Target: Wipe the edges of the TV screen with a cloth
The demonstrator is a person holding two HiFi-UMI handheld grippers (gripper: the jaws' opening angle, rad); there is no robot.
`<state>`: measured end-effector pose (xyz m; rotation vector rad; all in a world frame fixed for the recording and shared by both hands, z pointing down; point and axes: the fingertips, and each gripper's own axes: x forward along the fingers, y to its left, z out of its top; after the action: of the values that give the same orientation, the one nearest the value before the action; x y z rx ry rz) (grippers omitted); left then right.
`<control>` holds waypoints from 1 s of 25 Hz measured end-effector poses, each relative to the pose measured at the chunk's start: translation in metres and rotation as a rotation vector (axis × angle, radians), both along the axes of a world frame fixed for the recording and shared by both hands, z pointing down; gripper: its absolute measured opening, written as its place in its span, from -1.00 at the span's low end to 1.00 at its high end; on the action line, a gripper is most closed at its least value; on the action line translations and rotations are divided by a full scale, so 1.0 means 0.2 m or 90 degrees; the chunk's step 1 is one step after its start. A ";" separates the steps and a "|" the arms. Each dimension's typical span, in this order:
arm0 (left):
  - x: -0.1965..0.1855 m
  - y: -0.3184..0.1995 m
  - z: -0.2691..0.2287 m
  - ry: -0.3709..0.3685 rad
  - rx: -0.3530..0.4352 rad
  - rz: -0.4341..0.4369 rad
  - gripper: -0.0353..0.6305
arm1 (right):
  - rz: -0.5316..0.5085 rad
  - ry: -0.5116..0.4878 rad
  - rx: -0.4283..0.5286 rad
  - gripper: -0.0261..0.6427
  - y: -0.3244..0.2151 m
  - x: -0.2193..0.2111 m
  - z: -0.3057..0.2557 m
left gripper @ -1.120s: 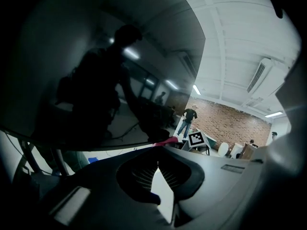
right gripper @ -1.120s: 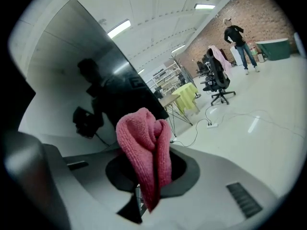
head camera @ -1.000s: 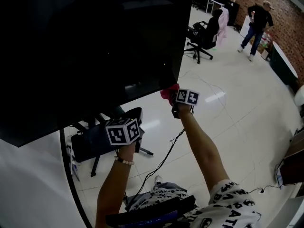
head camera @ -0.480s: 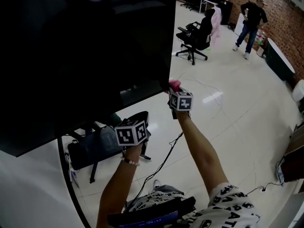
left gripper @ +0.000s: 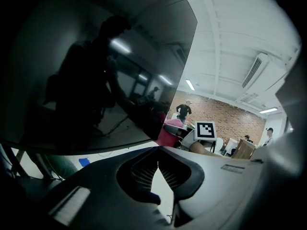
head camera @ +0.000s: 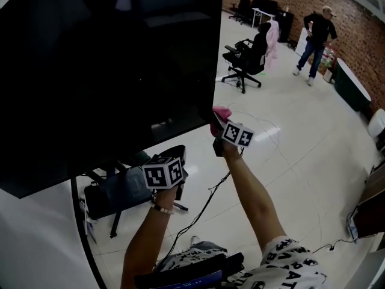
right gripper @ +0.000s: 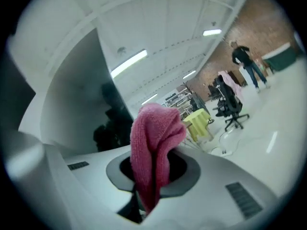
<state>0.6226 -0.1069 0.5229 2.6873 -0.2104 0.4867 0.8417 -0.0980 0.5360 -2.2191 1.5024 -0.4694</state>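
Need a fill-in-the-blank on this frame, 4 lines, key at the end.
1. The fluffy cloth clamped in the right gripper is ___ in colour.
2. In the head view, that cloth sits at the large black TV screen's lower ___ corner.
3. The left gripper, jaws shut, holds ___.
4. The far wall behind the standing person is made of ___.

Missing words: pink; right; nothing; brick

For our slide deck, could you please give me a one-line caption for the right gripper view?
The right claw, shut on a pink cloth, held up beside the dark TV screen.
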 end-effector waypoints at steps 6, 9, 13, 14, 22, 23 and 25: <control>-0.08 -0.01 -0.01 -0.006 0.008 0.009 -0.89 | -0.024 0.005 0.088 -0.73 -0.01 -0.02 -0.27; -0.03 -0.03 -0.08 -0.007 0.042 0.003 -0.89 | -0.015 0.070 0.091 -0.73 -0.03 -0.03 -0.54; 0.12 -0.07 -0.39 0.028 0.119 -0.016 -0.89 | 0.034 0.146 0.080 -0.73 -0.05 -0.02 -0.89; 0.16 -0.07 -0.48 0.036 0.137 -0.019 -0.89 | 0.048 0.157 0.061 -0.73 -0.05 -0.01 -0.93; 0.29 0.01 -1.06 0.113 0.215 -0.006 -0.89 | 0.086 0.191 0.033 -0.74 -0.04 -0.05 -1.20; 0.31 0.02 -1.09 0.118 0.219 -0.002 -0.89 | 0.084 0.191 0.054 -0.74 -0.03 -0.05 -1.24; 0.33 0.05 -1.14 0.122 0.229 0.006 -0.89 | 0.079 0.199 0.093 -0.74 0.01 -0.06 -1.34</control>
<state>0.6891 -0.0976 0.2943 3.0631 -0.2497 0.2047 0.8302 -0.0962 0.2689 -2.3294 1.4804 0.0280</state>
